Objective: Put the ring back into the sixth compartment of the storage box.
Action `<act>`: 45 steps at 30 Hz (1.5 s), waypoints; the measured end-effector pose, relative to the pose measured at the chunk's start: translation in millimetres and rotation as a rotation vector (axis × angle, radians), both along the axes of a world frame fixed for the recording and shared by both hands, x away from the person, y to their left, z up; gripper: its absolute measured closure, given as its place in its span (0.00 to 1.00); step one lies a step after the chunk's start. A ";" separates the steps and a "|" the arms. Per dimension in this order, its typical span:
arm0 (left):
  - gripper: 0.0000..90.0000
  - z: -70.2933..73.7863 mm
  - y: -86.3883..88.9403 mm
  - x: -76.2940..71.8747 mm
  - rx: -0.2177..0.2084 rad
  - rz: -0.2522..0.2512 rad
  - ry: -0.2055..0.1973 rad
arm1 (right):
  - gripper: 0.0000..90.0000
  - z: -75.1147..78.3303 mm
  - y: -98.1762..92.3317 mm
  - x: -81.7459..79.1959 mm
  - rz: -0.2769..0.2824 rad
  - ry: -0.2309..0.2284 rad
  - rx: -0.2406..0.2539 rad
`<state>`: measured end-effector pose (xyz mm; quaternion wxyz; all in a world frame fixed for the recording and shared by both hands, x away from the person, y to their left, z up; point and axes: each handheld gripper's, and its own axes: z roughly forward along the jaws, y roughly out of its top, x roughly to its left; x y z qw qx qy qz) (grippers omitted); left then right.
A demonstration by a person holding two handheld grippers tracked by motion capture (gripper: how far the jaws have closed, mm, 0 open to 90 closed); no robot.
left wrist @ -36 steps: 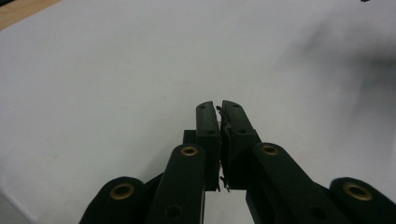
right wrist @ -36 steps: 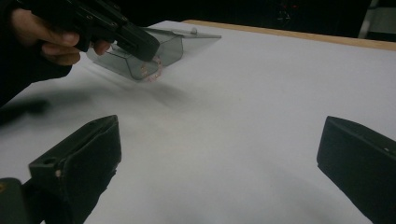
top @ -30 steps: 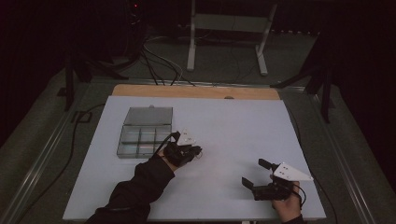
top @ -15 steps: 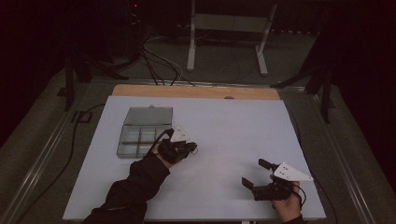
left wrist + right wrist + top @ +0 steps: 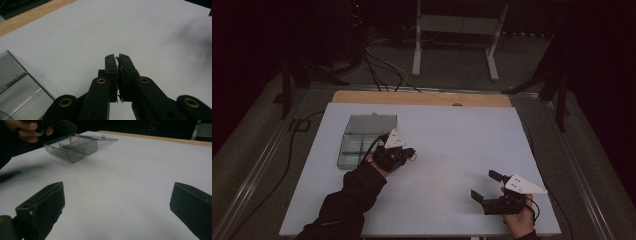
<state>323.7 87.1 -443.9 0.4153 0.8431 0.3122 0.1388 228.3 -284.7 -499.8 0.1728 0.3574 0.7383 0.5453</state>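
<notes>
While your forearms come in from the near edge, the white table top point(image 5: 452, 135) spreads wide under both of them, with a strip of bare wood point(image 5: 422, 98) along its far side and dark floor, cables and a pale metal stand point(image 5: 457, 30) beyond that.

Next in size is the smoky clear plastic organiser box point(image 5: 362, 140), lying on the left half of the table with its lid point(image 5: 371, 124) folded back flat toward the far edge. Dividers split it into several compartments. From your right gripper view you can see a small pinkish ring point(image 5: 74, 139) at the box, just under your left gripper; whether it sits in a compartment or hangs from the jaws is hard to tell from there.

Your left gripper point(image 5: 409, 154) sits just beside the box's right side, held in your dark-sleeved left hand point(image 5: 384, 159). In the left gripper view its two black jaws are pressed together, with something thin and ragged pinched in the seam between them; what that is cannot be made out. The corner of the box shows at the lower left of that view.

Your right gripper point(image 5: 484, 185) rests low near the table's front right corner, well apart from the box, its jaws spread wide with nothing between them but bare table.
</notes>
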 end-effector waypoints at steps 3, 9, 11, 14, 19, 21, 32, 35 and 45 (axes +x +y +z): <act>0.98 0.7 4.6 0.8 -0.006 0.013 0.000 | 0.00 -0.1 0.1 0.6 -0.001 0.002 0.002; 0.98 1.7 13.3 2.0 -0.006 0.033 -0.003 | 0.00 0.0 0.2 0.4 -0.002 0.002 0.003; 0.98 2.0 15.6 2.1 -0.008 0.036 -0.003 | 0.00 0.0 0.3 0.0 -0.001 0.002 0.000; 0.98 2.4 20.1 3.1 -0.009 0.048 -0.002 | 0.00 -0.1 0.3 0.4 -0.001 0.002 0.001; 0.98 2.6 27.6 4.0 -0.009 0.066 -0.003 | 0.00 -0.1 0.2 0.4 -0.001 0.002 0.001; 0.98 2.8 30.4 4.4 -0.012 0.071 -0.003 | 0.00 -0.1 0.2 0.6 -0.002 0.004 0.004; 0.98 2.0 42.8 6.6 -0.016 0.105 0.003 | 0.00 -0.2 0.4 0.6 -0.002 0.005 0.003; 0.98 1.2 46.5 7.5 -0.016 0.112 0.007 | 0.00 -0.1 0.5 0.2 0.000 0.002 -0.001; 0.98 -1.0 60.1 7.9 -0.022 0.143 0.017 | 0.00 0.0 0.5 -0.1 0.000 0.001 -0.004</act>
